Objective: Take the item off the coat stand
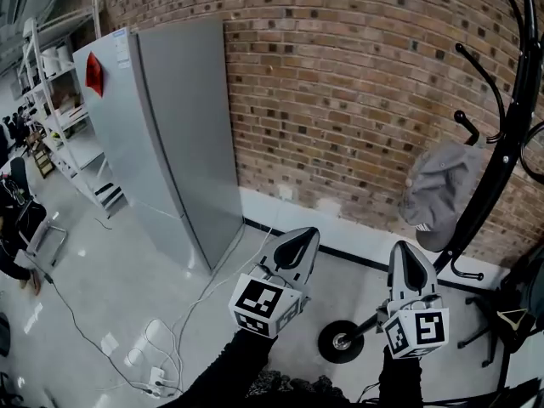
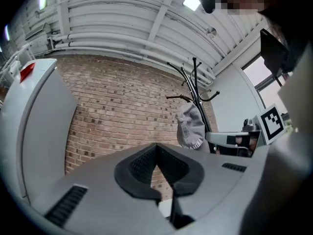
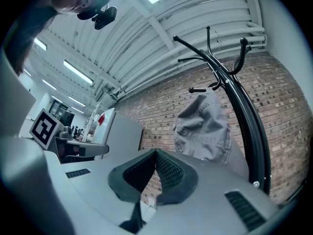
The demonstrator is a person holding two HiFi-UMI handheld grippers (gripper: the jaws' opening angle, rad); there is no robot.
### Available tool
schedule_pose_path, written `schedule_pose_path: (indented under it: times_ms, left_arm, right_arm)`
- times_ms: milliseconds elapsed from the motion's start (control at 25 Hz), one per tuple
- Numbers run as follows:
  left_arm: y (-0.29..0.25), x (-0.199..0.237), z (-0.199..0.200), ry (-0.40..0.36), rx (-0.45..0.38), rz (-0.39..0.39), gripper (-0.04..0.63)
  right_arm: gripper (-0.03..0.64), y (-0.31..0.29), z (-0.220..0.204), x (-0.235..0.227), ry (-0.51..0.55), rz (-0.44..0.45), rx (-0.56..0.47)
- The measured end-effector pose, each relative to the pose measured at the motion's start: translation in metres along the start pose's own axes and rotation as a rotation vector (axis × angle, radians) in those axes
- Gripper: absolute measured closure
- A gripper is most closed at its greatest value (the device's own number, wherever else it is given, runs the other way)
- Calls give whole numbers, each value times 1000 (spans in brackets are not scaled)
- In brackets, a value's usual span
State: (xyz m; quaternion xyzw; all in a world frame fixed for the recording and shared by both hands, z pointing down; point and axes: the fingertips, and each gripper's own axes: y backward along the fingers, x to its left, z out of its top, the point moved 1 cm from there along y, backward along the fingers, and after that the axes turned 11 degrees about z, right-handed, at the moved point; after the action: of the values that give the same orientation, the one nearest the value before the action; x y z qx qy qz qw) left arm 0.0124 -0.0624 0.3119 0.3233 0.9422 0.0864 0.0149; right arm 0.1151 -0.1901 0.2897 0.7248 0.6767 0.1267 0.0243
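Bright, even light falls from ceiling strip lights (image 3: 77,72), with only soft shadows. Every view bows at its edges. Both gripper views have dark corners and blurred foregrounds.

1. Open air is left between the right gripper (image 1: 408,250) and the cap (image 1: 442,195) up at 1 o'clock.
2. Past the cap, the way is blocked by the coat stand (image 1: 510,138) pole and hooks at 2 o'clock.
3. 12 o'clock is closed off by the brick wall (image 1: 340,83), and 10 o'clock is taken up by a grey cabinet (image 1: 170,126).

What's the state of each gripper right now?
Left gripper: closed, holding nothing.
Right gripper: closed, holding nothing.
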Motion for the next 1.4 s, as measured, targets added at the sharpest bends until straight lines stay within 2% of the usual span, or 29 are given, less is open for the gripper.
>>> schedule_pose_path:
  times_ms: [160,320,480,880,1040,1240,1400]
  left_arm:
    - [-27,21,0,1,-8,-69,588]
    - [-55,27,8,-25,-18,-220,588]
    - [-78,34,4,-13,-7,-345,588]
    - [-100,22,-6,20,18,-578,588]
    - [-101,13,-7,32,15,-628,588]
    - [-107,-4,-7,56,2,-643,588]
    - [-109,-17,-6,69,-1,-644,588]
  right_arm:
    - [607,-18,-5,-4,30,-81,13]
    - [607,-24,-2,-17,78,-254,27]
    - [607,-27,-5,-15,85,-386,41]
    - [607,-15,-6,0,113,-613,79]
    - [607,-8,-1,2,129,-649,84]
    - [607,-11,14,4,168,-614,39]
    - [607,-2,14,-7,173,-622,67]
